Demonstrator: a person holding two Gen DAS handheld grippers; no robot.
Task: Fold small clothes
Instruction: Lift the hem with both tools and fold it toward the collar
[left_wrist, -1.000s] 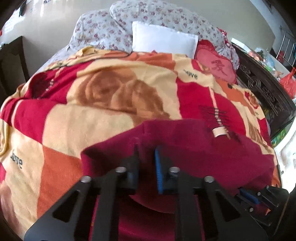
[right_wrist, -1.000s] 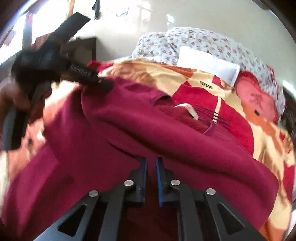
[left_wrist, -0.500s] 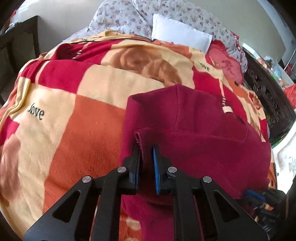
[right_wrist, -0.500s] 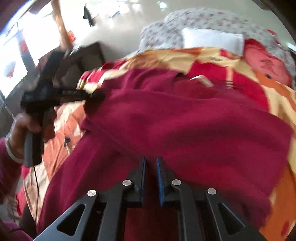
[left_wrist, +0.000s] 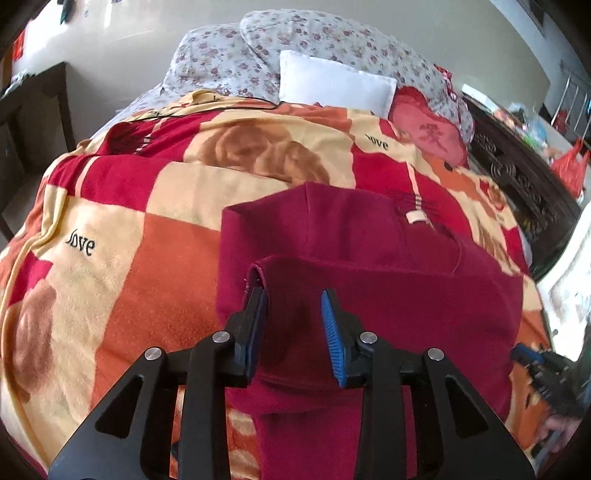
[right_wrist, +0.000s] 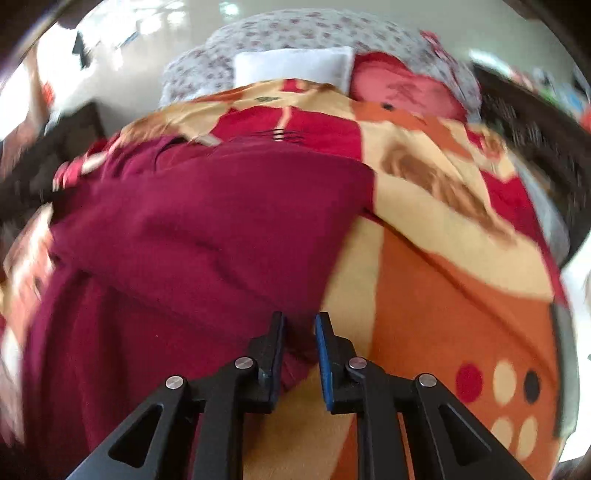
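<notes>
A dark red garment (left_wrist: 369, 266) lies on the patterned blanket (left_wrist: 122, 258), with its near part folded over the far part. A white label (left_wrist: 415, 217) shows at its far edge. My left gripper (left_wrist: 293, 295) is open, its fingers apart over the folded edge's left corner. My right gripper (right_wrist: 299, 319) is slightly open at the garment's (right_wrist: 207, 236) near right corner, the cloth just ahead of the tips. The right gripper shows blurred at the lower right of the left wrist view (left_wrist: 543, 369).
The blanket (right_wrist: 443, 280) covers the bed. A white pillow (left_wrist: 332, 83), a floral quilt (left_wrist: 332, 40) and a red cushion (left_wrist: 428, 134) lie at the head. Dark carved furniture (left_wrist: 517, 177) stands right, a dark table (left_wrist: 33, 110) left.
Both grippers carried the garment's near edge forward and laid it over the far part. Both then opened and let go of the cloth.
</notes>
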